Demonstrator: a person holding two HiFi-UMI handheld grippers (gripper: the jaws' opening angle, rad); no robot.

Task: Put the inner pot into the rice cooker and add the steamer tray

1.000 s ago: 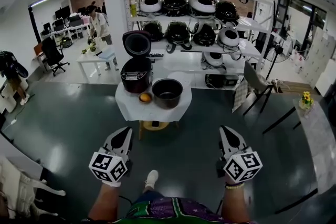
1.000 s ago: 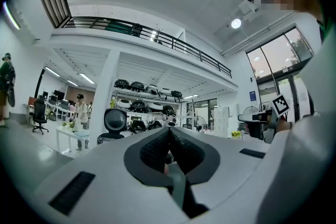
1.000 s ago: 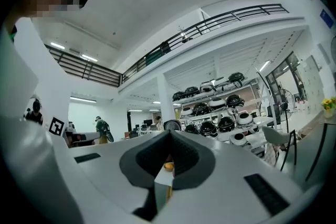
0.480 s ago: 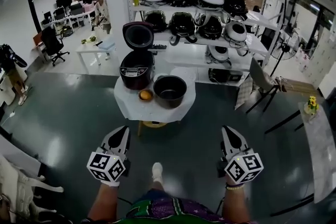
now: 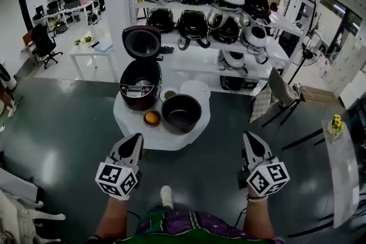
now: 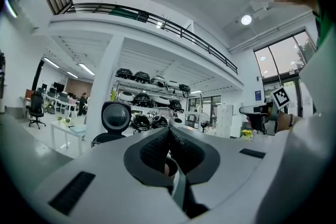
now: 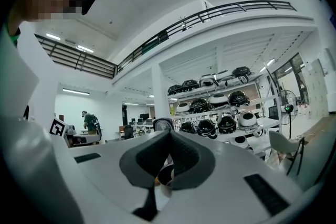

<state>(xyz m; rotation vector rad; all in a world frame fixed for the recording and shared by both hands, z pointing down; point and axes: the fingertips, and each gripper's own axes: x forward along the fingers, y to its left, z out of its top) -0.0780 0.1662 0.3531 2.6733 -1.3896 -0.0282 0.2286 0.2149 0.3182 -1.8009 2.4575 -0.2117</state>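
Looks like the approach step: left gripper (image 5: 138,137) and right gripper (image 5: 247,136) both closed and empty, short of the round table (image 5: 166,140), inner pot (image 5: 182,113) sits beside the open rice cooker (image 5: 140,84), next they should open the jaws and take the pot rim.

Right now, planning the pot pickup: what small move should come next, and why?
Probably step closer to the round white table and open the jaws: the left gripper and right gripper are both shut, empty and short of it, while the black round inner pot sits beside the dark red rice cooker with its lid up.
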